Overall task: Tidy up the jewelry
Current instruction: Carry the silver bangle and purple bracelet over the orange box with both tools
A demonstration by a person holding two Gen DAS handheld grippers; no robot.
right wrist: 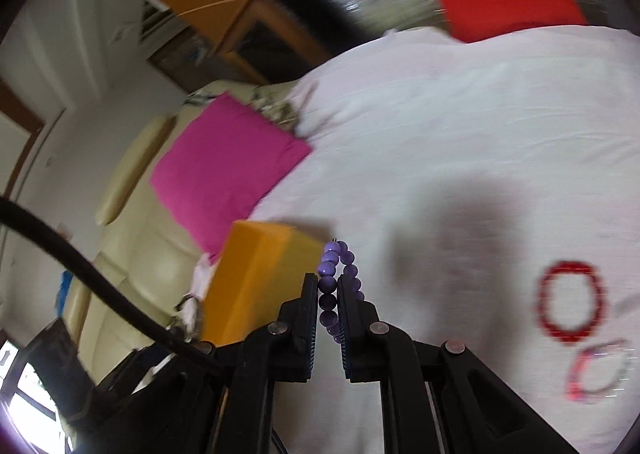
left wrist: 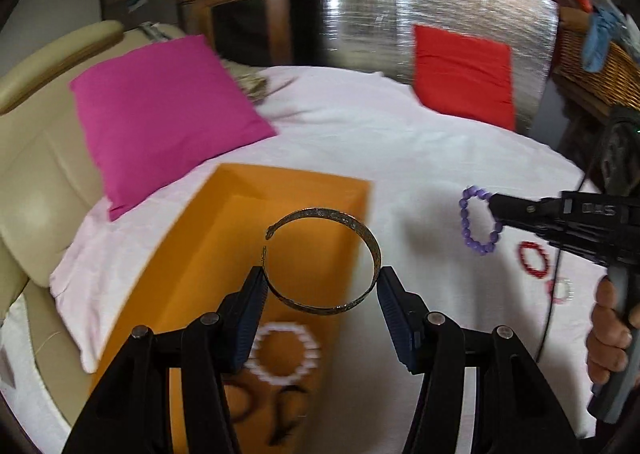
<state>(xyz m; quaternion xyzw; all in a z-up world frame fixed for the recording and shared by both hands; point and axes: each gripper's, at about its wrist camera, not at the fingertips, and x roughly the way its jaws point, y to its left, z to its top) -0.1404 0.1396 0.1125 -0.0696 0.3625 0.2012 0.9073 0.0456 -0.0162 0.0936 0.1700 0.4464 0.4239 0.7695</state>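
Left claw [left wrist: 320, 290] grips a metal bangle [left wrist: 322, 260] over the orange box [left wrist: 320, 190] on the white bed [left wrist: 360, 126]. Right claw [right wrist: 328, 286] is clamped on a purple bead bracelet [right wrist: 334, 258] beside the box; a red bracelet [right wrist: 570, 302] lies on the bed.

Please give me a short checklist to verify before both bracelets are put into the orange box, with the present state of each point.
1. Left gripper clamps the metal cuff bangle: ok.
2. Right gripper is shut on the purple bead bracelet: ok.
3. Orange box is open, with free floor: ok.
4. Bangle is above the box: ok.
5. Purple bracelet is above the box: not ok, beside it.
6. Red bead bracelet on the white cloth is collected: not ok.
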